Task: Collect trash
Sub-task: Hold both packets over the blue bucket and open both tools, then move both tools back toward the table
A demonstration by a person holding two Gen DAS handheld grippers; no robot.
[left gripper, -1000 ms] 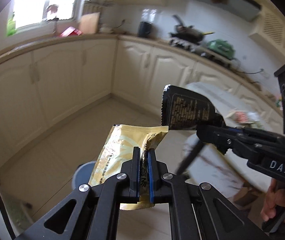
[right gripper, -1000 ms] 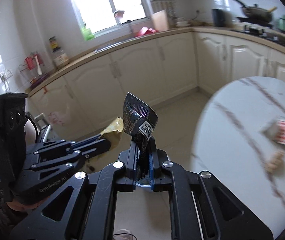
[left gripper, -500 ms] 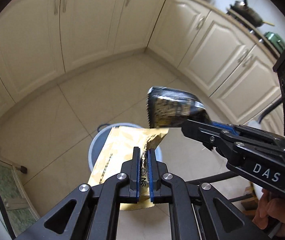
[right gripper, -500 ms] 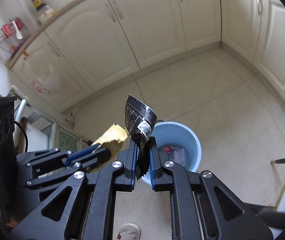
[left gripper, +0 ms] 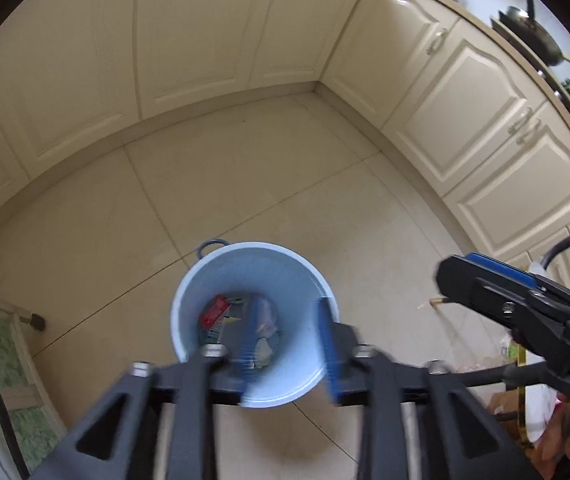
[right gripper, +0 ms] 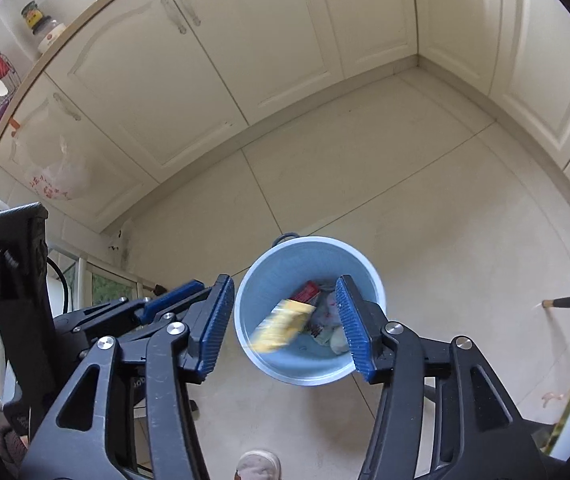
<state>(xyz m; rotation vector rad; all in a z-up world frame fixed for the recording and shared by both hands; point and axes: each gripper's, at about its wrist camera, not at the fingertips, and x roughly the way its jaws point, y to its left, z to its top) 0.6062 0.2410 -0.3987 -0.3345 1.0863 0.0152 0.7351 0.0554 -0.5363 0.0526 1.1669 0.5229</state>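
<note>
- My left gripper (left gripper: 287, 344) hangs over the blue trash bucket (left gripper: 221, 264), jaws opening, nothing between them.
- My right gripper (right gripper: 285, 322) likewise, jaws opening, empty.
- The yellow wrapper (right gripper: 281, 324) is inside the bucket's mouth.

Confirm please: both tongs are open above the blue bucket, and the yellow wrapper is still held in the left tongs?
Not quite. The left tongs, their jaws opening, hold nothing. The right wrist view shows the yellow wrapper loose, falling into the blue bucket. The right tongs are opening above it too.
</note>
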